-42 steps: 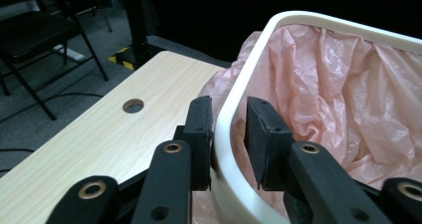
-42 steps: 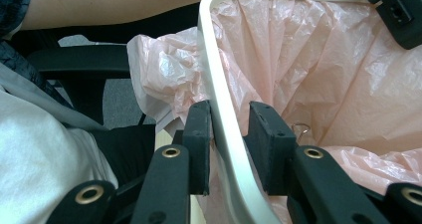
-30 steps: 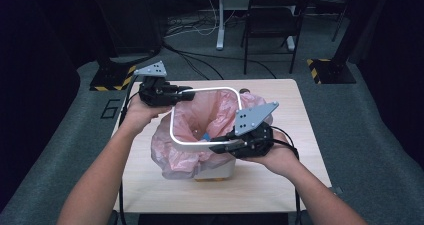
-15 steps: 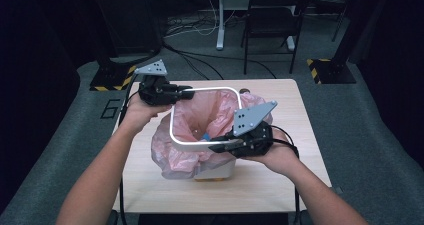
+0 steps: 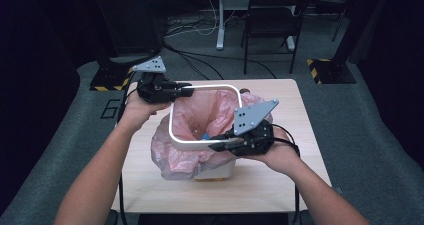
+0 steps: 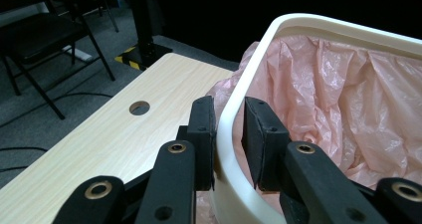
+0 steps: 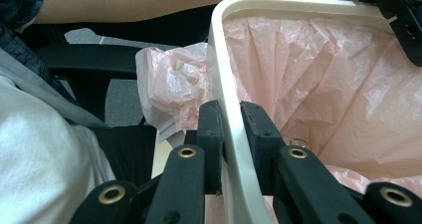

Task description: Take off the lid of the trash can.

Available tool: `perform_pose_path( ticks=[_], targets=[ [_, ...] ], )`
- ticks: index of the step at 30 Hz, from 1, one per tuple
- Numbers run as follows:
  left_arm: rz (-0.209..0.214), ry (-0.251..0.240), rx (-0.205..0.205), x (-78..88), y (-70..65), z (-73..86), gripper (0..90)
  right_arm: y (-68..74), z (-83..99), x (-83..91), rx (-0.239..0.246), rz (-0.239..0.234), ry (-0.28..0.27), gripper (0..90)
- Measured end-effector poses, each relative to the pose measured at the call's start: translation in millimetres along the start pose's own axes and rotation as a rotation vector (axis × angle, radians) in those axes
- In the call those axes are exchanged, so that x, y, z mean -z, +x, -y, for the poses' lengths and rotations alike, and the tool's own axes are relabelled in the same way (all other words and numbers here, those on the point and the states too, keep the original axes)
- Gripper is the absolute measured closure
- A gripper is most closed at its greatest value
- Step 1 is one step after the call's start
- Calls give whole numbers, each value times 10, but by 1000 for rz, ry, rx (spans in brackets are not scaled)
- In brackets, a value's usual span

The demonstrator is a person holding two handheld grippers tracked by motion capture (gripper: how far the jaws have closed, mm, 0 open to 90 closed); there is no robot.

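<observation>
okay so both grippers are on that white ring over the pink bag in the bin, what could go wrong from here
1. The white ring is held at just two spots, by the left gripper and the right gripper; uneven pushing could tilt it so it seats crooked.
2. The pink bag bunches loosely outside the bin; it might slip inward or get pinched unevenly.
3. The thin ring could slide out of the narrow pads.

Right gripper (image 7: 230, 144) clamping white rim (image 7: 226, 74), pink liner (image 7: 318, 84)
</observation>
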State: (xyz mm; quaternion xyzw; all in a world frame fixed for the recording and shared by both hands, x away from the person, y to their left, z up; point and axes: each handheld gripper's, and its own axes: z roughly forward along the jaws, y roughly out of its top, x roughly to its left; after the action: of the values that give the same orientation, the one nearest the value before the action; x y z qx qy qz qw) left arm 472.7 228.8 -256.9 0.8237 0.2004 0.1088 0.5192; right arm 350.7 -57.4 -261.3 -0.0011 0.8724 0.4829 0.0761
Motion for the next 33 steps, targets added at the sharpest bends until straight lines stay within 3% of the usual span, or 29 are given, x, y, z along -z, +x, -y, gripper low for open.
perform_pose_path(
  ticks=[33],
  targets=[
    [-1,-32,-23,141,-42,-234,750,14,-161,140,41,25,-23,791]
  ],
)
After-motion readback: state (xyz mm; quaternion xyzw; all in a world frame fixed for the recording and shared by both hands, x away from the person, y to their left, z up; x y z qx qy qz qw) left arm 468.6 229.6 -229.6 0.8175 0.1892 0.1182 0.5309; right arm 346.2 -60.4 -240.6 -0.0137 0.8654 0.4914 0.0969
